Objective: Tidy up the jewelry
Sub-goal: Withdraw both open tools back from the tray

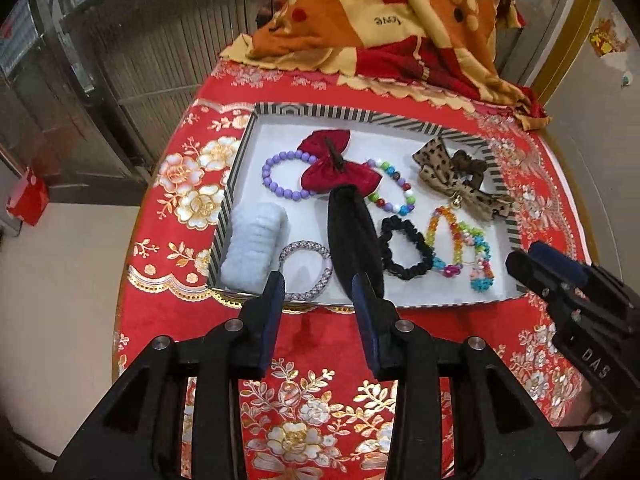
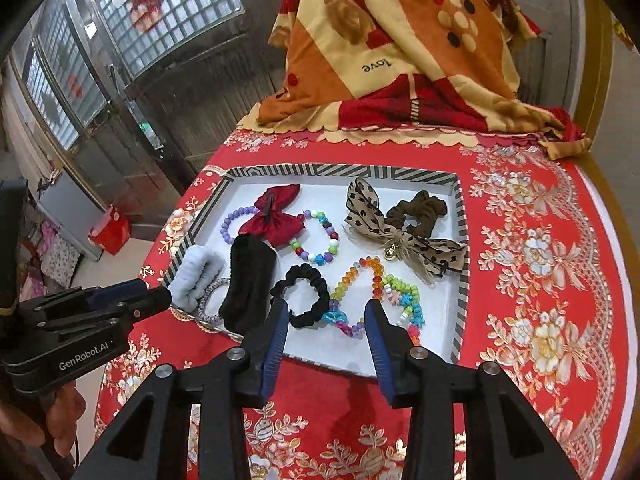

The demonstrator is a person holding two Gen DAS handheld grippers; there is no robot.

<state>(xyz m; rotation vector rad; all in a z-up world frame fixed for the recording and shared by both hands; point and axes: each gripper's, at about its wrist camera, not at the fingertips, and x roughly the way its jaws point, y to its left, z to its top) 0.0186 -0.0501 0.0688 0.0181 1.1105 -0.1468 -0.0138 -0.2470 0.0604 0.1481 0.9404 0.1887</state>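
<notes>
Left gripper (image 1: 318, 294): its jaws are standing apart with nothing between them, hovering above the near left edge of the tray.
Right gripper (image 2: 328, 320): it is also hanging open and empty, over the near edge of the tray.
Tray (image 1: 236, 172): the striped-walled box is sitting on the red flowered tablecloth (image 1: 168, 184), and all the jewelry is lying inside it on the white floor.
Far row: a purple bead bracelet (image 1: 272, 176), a red bow (image 1: 336, 168), a multicoloured bead bracelet (image 1: 394, 192) and a leopard bow scrunchie (image 1: 460, 172) are running left to right; the red bow is overlapping both bracelets.
Near row: a pale blue fluffy band (image 1: 254, 244), a silvery bangle (image 1: 308, 270), a black plush piece (image 1: 352, 240), a black scrunchie (image 1: 404, 252) and a rainbow bead string (image 1: 460, 244) are lying side by side.
Step in hand: by my reading both hands are pausing between picks, with everything looking already gathered in the tray.
Doing it well: if another piece is wanted, I would be coming straight down on a single item, pinching a free loop rather than a heap.
In the way: the black plush piece is covering part of the bangle, and the rainbow string is tangling on itself, so a careless pinch is likely dragging neighbours along.
Around: a patterned orange blanket (image 2: 400, 40) is piling at the far end of the table, well clear of the tray.
</notes>
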